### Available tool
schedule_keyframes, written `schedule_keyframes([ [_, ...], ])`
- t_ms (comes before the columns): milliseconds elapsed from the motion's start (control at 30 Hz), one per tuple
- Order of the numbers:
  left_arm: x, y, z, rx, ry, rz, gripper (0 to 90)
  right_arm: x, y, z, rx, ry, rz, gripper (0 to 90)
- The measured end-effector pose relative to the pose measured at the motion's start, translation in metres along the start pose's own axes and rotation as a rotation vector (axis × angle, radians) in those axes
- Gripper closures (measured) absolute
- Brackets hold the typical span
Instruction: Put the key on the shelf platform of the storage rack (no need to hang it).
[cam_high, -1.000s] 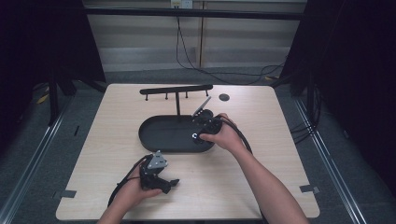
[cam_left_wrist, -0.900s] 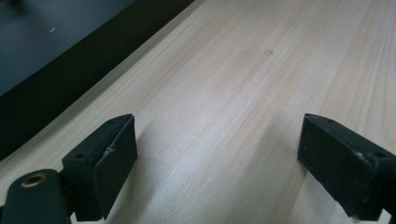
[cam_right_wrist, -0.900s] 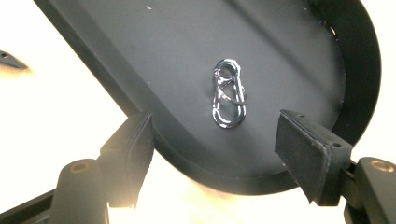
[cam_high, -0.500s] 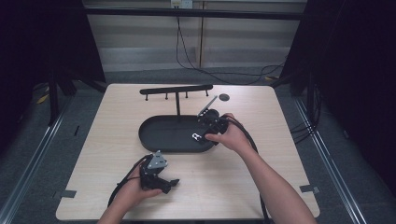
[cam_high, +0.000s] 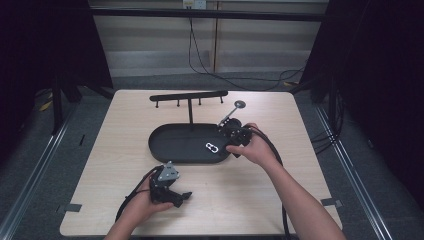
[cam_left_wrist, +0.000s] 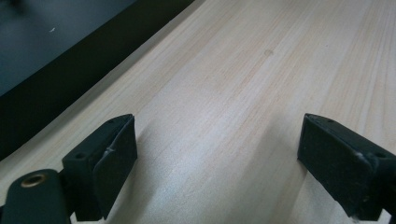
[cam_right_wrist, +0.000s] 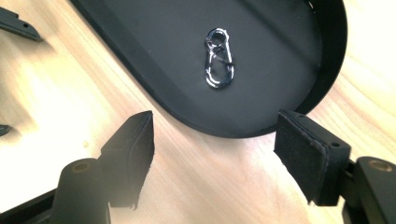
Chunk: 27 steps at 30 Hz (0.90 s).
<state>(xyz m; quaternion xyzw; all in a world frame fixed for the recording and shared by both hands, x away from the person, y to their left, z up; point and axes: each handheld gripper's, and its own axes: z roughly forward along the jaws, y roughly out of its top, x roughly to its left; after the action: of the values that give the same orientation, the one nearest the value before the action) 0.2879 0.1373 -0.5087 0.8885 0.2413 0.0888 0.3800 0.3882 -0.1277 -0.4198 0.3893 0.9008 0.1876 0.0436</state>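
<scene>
High view first: we see the black oval tray (cam_high: 170, 145) near the middle of the wooden table (cam_high: 300, 130), and a small silver carabiner (cam_high: 212, 148) lies flat inside it, close to its right end. Our right gripper (cam_high: 231, 134) is at this right end of the tray, just beside the rim and near the carabiner, but it does not touch the clip. In the right gripper view the two black jaws stand wide apart with nothing between them; the tray's curved rim (cam_right_wrist: 224, 128) crosses the space in front of them, and the carabiner (cam_right_wrist: 218, 58) rests on the dark floor of the tray beyond the rim.

Our left gripper (cam_high: 175, 196) rests low on the table near the front edge, well apart from the tray. Its own view shows the jaws also wide apart, with bare wood (cam_left_wrist: 243, 102) between them, so it holds nothing.

Behind the tray a black rack with small hooks (cam_high: 189, 96) stands upright on a thin post.
</scene>
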Motion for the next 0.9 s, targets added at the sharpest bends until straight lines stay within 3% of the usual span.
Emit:
schedule_keyframes([
  [900, 0.0, 0.0, 0.0, 0.001, -0.002, 0.001, 11.6, 0.0, -0.026, -0.018, 0.004, 0.01, -0.028, 28.8],
])
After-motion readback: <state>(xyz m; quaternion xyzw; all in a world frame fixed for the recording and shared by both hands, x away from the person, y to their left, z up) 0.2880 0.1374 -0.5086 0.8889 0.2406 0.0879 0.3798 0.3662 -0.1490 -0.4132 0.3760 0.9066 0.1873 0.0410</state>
